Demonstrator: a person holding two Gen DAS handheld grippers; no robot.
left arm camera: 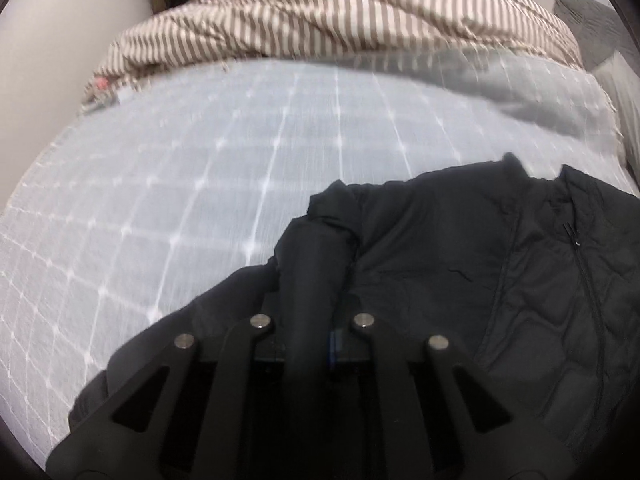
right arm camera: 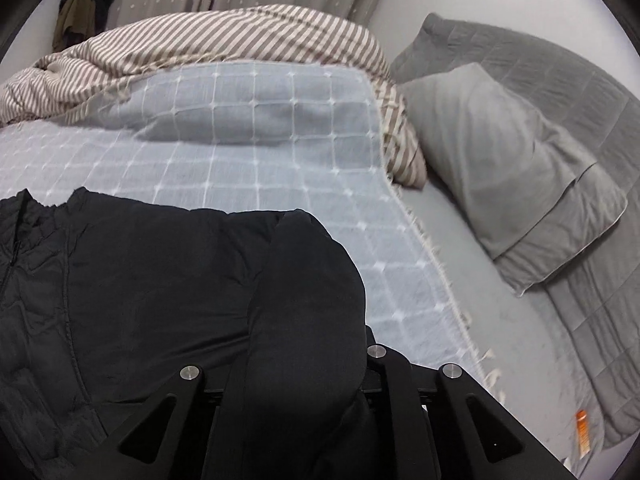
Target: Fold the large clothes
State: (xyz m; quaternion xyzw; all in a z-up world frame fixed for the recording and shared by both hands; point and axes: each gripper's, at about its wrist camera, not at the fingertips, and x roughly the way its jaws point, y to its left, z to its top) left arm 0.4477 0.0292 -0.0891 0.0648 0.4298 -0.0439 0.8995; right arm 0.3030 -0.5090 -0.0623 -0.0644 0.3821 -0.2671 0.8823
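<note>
A black quilted jacket (left arm camera: 460, 264) lies front up on a light blue checked blanket (left arm camera: 200, 184), with its zipper (left arm camera: 588, 280) running down the middle. In the left wrist view my left gripper (left arm camera: 316, 284) is shut on a bunched ridge of the jacket's left edge, and the cloth hides its fingertips. In the right wrist view the jacket (right arm camera: 140, 280) fills the lower left. My right gripper (right arm camera: 304, 320) is shut on a thick fold of its right side, which bulges up between the fingers and covers them.
A brown-and-white striped duvet (right arm camera: 200, 40) is heaped at the far side of the bed. A grey pillow (right arm camera: 500, 168) and a grey quilt (right arm camera: 580, 92) lie to the right, on a grey sheet with a small orange object (right arm camera: 582, 436). Dark clothes (right arm camera: 84, 4) hang on the far wall.
</note>
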